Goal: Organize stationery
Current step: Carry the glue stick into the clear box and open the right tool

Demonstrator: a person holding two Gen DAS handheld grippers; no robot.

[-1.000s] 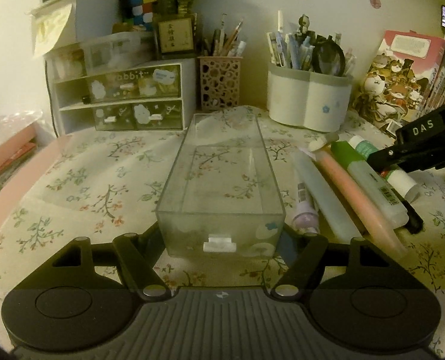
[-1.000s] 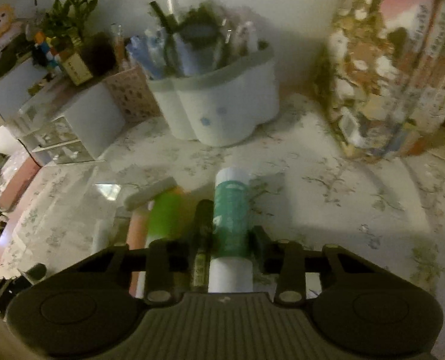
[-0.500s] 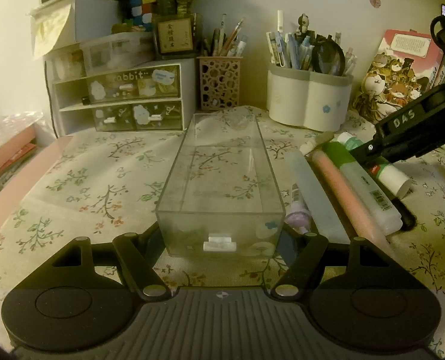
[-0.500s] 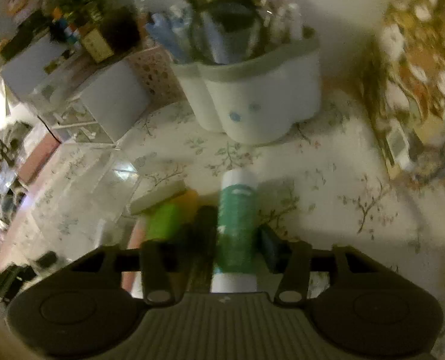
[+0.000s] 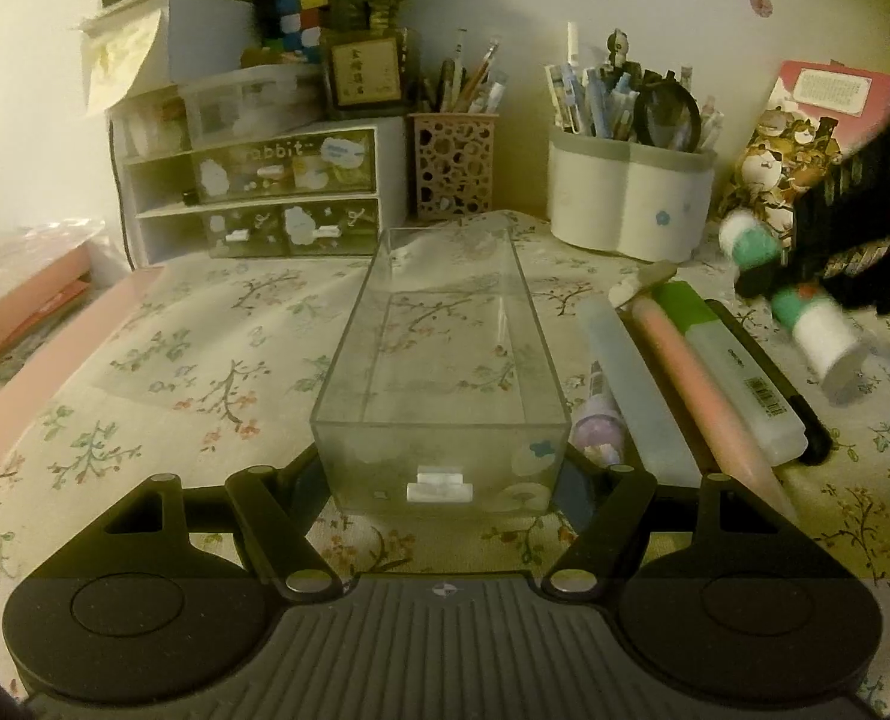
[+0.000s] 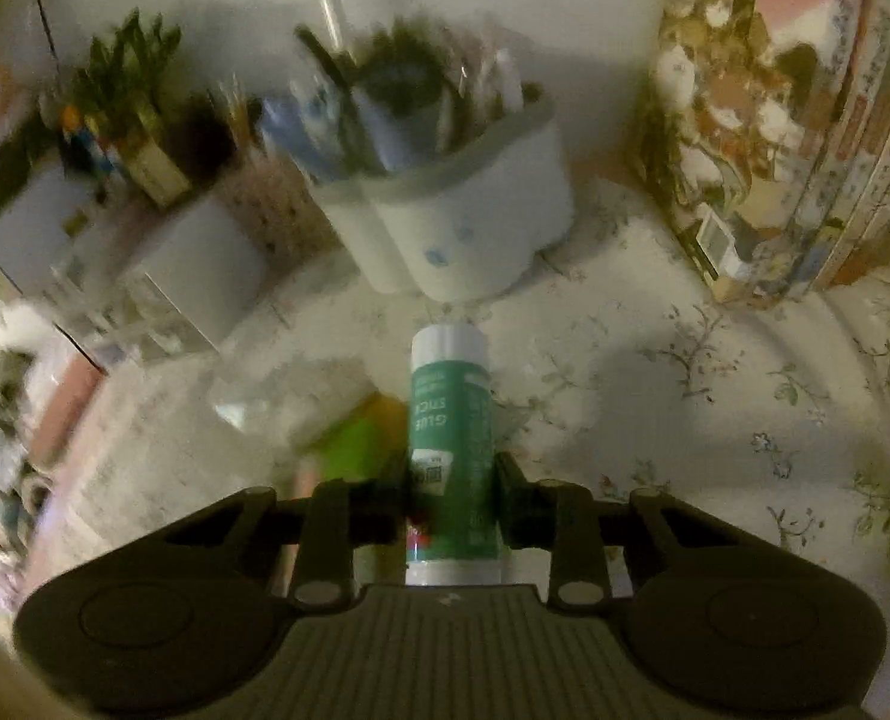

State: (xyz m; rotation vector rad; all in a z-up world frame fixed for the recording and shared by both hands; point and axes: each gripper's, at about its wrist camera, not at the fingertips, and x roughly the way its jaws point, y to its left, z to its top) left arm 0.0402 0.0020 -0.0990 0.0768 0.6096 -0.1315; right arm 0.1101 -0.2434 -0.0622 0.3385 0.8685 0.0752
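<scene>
We are counting one clear plastic drawer (image 5: 442, 372), sitting between the left fingers. Just to the right of those fingers we are seeing four long markers lying side by side: one frosted white (image 5: 637, 384), one pink (image 5: 703, 396), one green-capped (image 5: 739, 372) and one thin black pen (image 5: 805, 414). One small lilac item (image 5: 598, 420) is lying beside the right finger, its kind unclear. We are finding one glue stick (image 6: 451, 444) between the right fingers. Beyond the fingertips, two pen holders are standing: one perforated cup (image 5: 452, 165) and one white lobed pot (image 5: 628, 195). One drawer cabinet (image 5: 253, 192) is standing farther left.
</scene>
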